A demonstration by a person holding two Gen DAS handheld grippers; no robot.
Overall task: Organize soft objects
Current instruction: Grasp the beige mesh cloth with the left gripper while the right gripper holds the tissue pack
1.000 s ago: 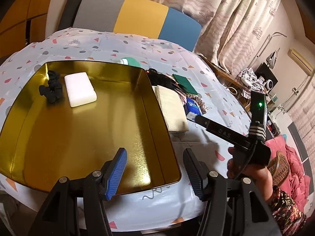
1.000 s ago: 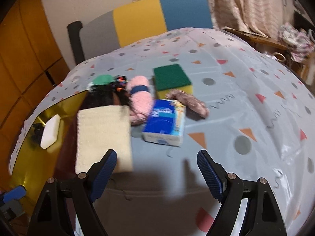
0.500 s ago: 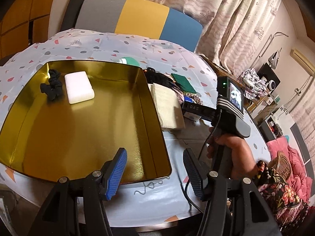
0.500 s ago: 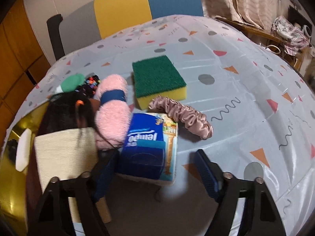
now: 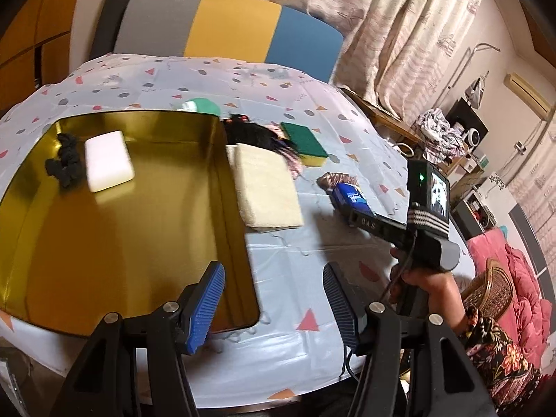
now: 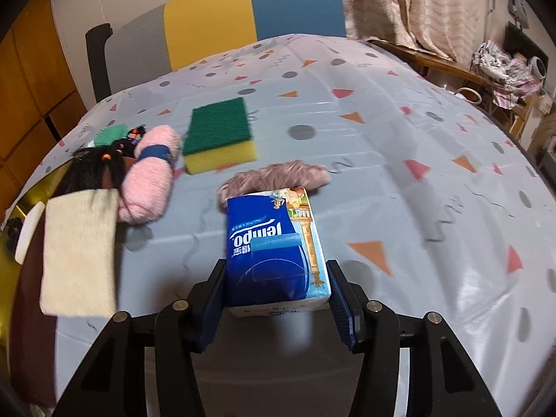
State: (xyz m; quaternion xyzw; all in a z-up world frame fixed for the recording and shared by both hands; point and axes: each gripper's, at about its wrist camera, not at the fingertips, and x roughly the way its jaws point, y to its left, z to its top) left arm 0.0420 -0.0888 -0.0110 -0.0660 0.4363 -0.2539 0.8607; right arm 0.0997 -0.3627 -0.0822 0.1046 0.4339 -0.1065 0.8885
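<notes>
Fingers [image 6: 338, 299] close around a tissue pack [image 6: 274, 246] on the patterned tablecloth [image 6: 399, 160].

The left wrist view looks down at a slant from the near edge of the table [image 5: 285, 253], close over the gold tray's [image 5: 222, 187] near right corner, facing the far edge and the striped chair [image 5: 226, 24]. The right wrist view sits lower and nearer the cloth, further right along the same edge, facing the same chair [image 6: 222, 21]. Both take in the green-and-yellow sponge [image 5: 304, 139] [image 6: 219, 135], the cream cloth [image 5: 266, 184] [image 6: 78, 250] and the blue tissue pack [image 5: 351, 198] [image 6: 274, 246] (the left view from farther off).
</notes>
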